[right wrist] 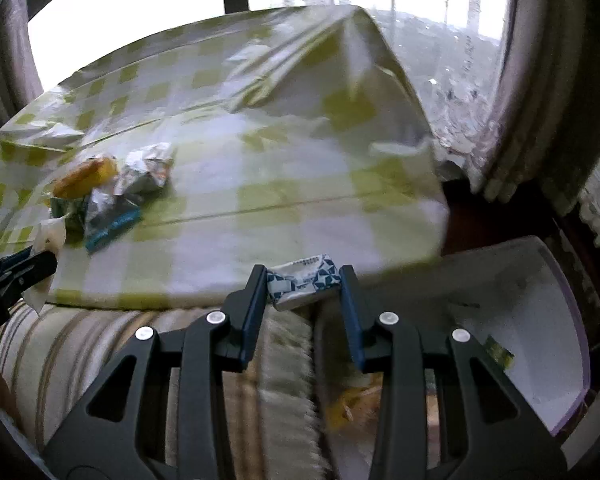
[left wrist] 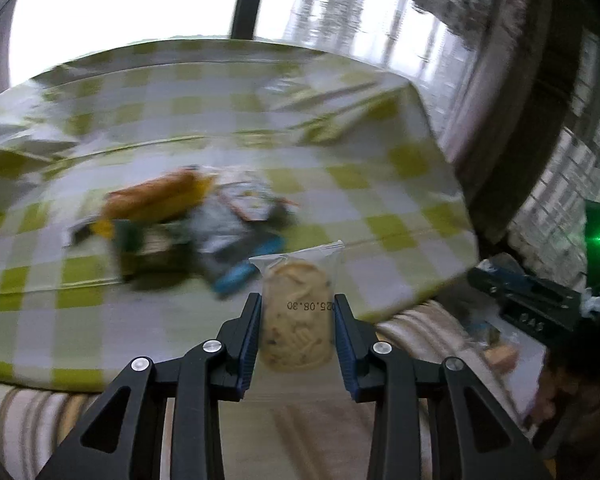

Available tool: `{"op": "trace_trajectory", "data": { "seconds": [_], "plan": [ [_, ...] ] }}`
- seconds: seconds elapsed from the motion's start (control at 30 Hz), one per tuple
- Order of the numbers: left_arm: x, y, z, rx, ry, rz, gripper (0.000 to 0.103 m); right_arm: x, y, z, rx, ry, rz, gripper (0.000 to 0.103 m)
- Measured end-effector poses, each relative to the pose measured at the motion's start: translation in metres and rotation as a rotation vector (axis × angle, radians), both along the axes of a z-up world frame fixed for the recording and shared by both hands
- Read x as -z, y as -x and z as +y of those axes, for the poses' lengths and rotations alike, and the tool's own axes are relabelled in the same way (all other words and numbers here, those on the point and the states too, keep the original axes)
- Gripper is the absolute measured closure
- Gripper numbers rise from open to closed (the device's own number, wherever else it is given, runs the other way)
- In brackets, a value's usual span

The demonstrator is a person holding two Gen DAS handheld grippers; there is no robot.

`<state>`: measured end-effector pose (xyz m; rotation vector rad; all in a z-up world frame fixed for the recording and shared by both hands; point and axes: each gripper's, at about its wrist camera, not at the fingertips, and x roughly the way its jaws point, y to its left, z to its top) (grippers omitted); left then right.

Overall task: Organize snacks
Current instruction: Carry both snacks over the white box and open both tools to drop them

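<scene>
My left gripper (left wrist: 297,304) is shut on a clear-wrapped cookie (left wrist: 296,312) with a printed date, held just off the table's near edge. My right gripper (right wrist: 304,280) is shut on a small blue-and-white wrapped snack (right wrist: 305,282), above a striped cushion and beside a white bin (right wrist: 540,320). A pile of snack packets (left wrist: 188,216) lies on the green-checked tablecloth (left wrist: 380,184): an orange-yellow pack, a dark green one, silver ones and a blue one. The same pile (right wrist: 112,196) shows at the left of the right wrist view, where the left gripper (right wrist: 36,264) and its cookie also appear.
The white bin has a translucent rim, a green scrap on its side, and a yellow packet (right wrist: 352,404) low inside. A striped cushion (right wrist: 100,352) runs below the table edge. Windows and curtains stand behind the table. The tablecloth is wrinkled at the far right corner (right wrist: 320,60).
</scene>
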<state>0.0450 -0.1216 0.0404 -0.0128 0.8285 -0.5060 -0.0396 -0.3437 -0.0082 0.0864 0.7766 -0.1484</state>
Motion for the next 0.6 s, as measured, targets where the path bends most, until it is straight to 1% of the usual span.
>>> {"op": "trace_trajectory", "data": {
  "seconds": [0.27,0.6],
  "plan": [
    [0.001,0.016,-0.064,0.155,0.055,0.045,0.067,0.009,0.023,-0.039,0.094,0.012,0.022,0.063],
    [0.0,0.038,-0.133,0.326,0.08,0.084,0.067,0.012,0.044,-0.08,0.208,0.033,0.036,0.063]
  ]
}}
